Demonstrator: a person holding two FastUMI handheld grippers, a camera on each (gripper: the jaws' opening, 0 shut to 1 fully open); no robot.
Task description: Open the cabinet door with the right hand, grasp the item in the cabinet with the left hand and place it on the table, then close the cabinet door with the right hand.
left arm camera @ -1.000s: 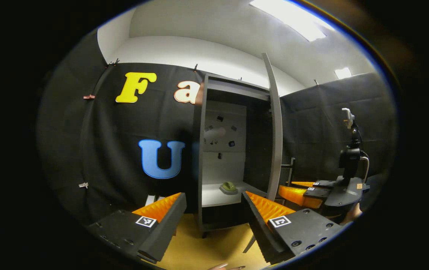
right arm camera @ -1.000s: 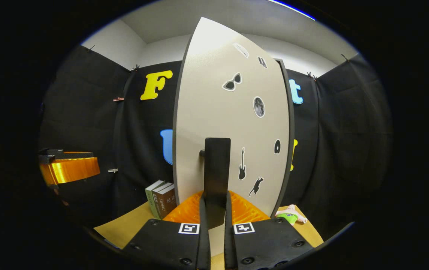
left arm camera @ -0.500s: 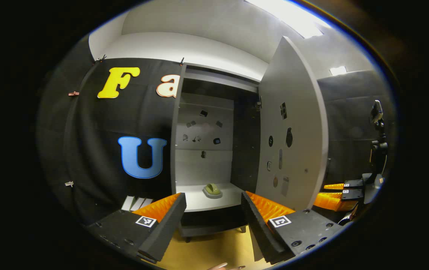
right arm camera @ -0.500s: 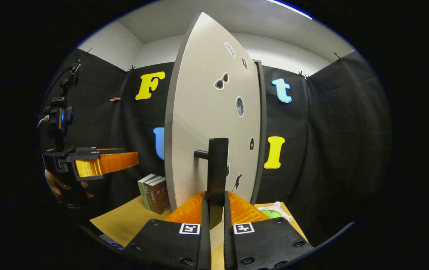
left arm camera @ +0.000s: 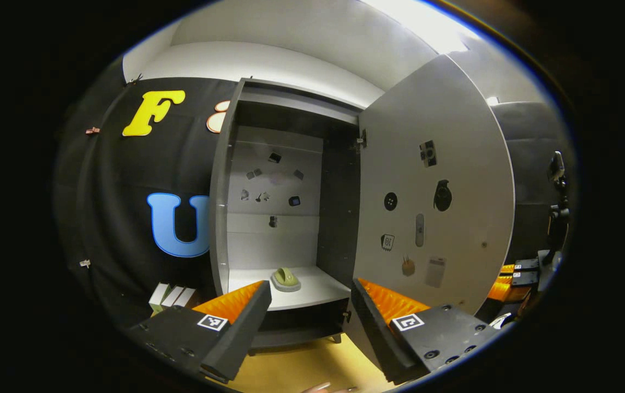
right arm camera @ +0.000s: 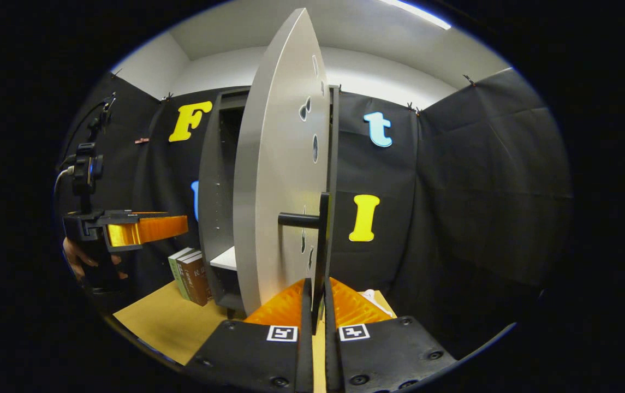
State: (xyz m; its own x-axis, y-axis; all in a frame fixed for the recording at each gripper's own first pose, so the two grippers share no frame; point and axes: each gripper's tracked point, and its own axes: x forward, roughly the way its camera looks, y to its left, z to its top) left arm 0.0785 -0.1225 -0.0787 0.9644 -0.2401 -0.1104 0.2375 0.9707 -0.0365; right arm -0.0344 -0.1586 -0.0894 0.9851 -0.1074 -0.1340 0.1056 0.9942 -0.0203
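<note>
the cabinet door (left arm camera: 432,185) is standing wide open in the left gripper view, swung out to the right of the cabinet (left arm camera: 225,180), with small stickers dotted over its inner face. inside, a small green item (left arm camera: 285,278) is sitting on the pale shelf (left arm camera: 312,289), toward the front and a little left of the middle; it looks like a rounded thing on a flat base, too small to name more closely. more stickers are showing on the cabinet's pale back panel.

the left gripper (left arm camera: 312,297) is hovering in front of the cabinet opening with its fingers spread wide and nothing between them, the green item lying beyond them, well apart. to the left of the cabinet a few books (left arm camera: 172,296) are standing on the yellow-brown surface (left arm camera: 301,368).

in the right gripper view the right gripper (right arm camera: 317,297) is pinching the dark door handle (right arm camera: 320,240), its fingers pressed against the handle's upright bar from both sides. the door is showing nearly edge-on here, its outer face turned toward the left of the frame. the left gripper is showing at the far left, held by a hand (right arm camera: 75,259), with the books just beside the cabinet's foot.
</note>
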